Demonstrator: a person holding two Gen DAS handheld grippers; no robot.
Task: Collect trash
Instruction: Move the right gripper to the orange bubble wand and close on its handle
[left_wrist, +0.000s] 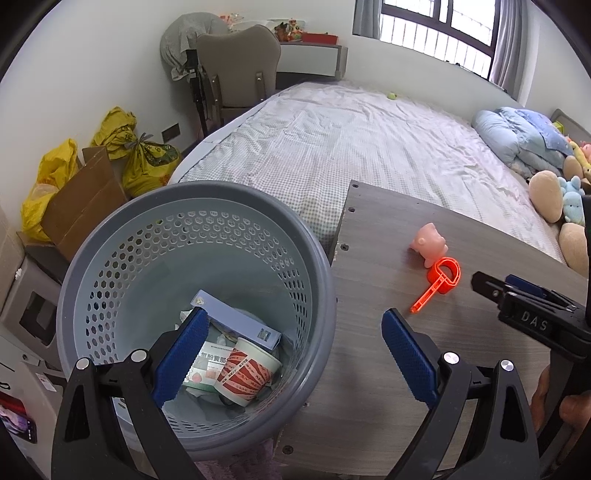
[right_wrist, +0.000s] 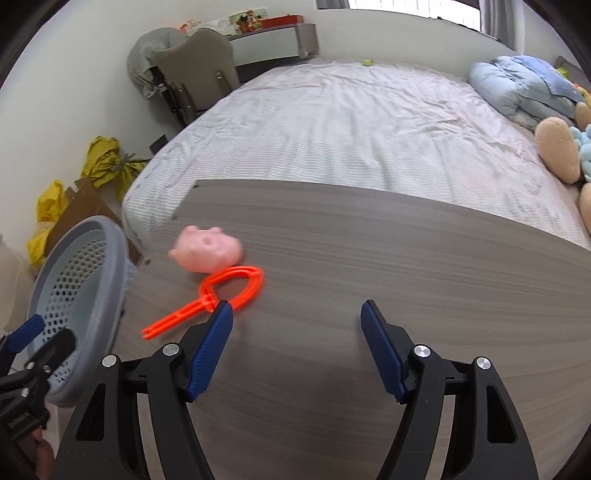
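Left gripper (left_wrist: 295, 350): we see its jaws spread wide, nothing between the pads, low centre of the left wrist view, straddling the basket rim.
Right gripper (right_wrist: 297, 343): jaws spread, empty, over bare table (right_wrist: 369, 258); its left pad sits just beside the orange item.
Waste basket (left_wrist: 92, 258): grey, perforated, lower left; we note a paper cup (left_wrist: 247, 371) and a flat box (left_wrist: 236, 325) inside.
Orange plastic tool (right_wrist: 221, 291): on the table, left of centre.
Pink toy (right_wrist: 207, 249): touching the tool's loop.

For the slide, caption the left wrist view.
Open left gripper straddles the bin rim beside a table holding a pink toy and orange tool.
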